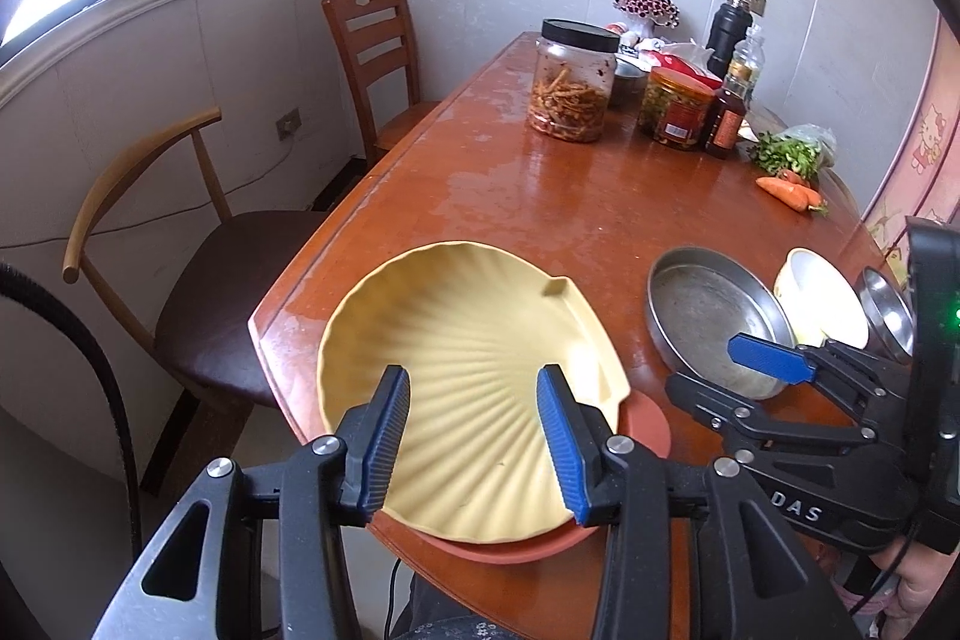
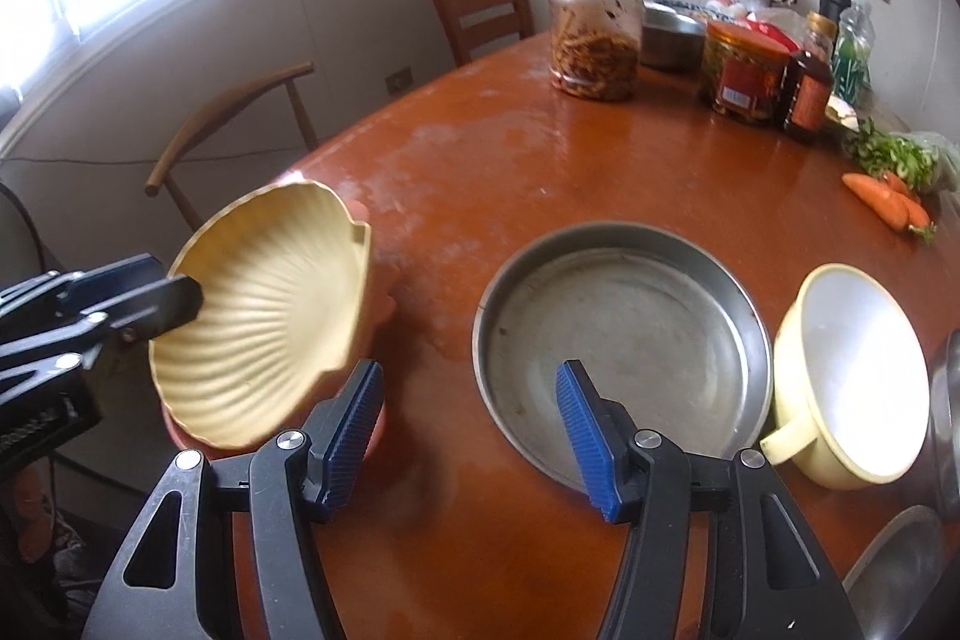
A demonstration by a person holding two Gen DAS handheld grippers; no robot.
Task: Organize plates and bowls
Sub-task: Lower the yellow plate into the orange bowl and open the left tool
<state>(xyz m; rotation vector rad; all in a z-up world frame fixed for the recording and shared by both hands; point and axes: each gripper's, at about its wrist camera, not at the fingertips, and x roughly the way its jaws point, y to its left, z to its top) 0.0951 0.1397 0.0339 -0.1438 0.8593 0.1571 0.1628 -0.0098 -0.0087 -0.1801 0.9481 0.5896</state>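
Observation:
A yellow shell-shaped plate (image 1: 474, 358) (image 2: 270, 304) rests on a reddish plate (image 1: 648, 424) (image 2: 372, 418) at the table's near left corner. My left gripper (image 1: 477, 442) (image 2: 174, 286) stands open over the shell plate's near rim, its pads well apart and not pressing on it. A round steel pan (image 1: 708, 304) (image 2: 624, 334) lies to the right, with a cream bowl with a handle (image 1: 822, 304) (image 2: 852, 376) beside it. My right gripper (image 2: 471, 436) (image 1: 714, 364) is open just above the pan's near left rim, holding nothing.
Steel bowls (image 1: 888, 310) (image 2: 900, 562) sit at the right edge. At the back of the wooden table (image 1: 492, 184) stand jars (image 1: 570, 82) and bottles (image 1: 729, 118), with carrots (image 1: 786, 193) and greens. Two chairs (image 1: 150, 244) stand on the left under a window.

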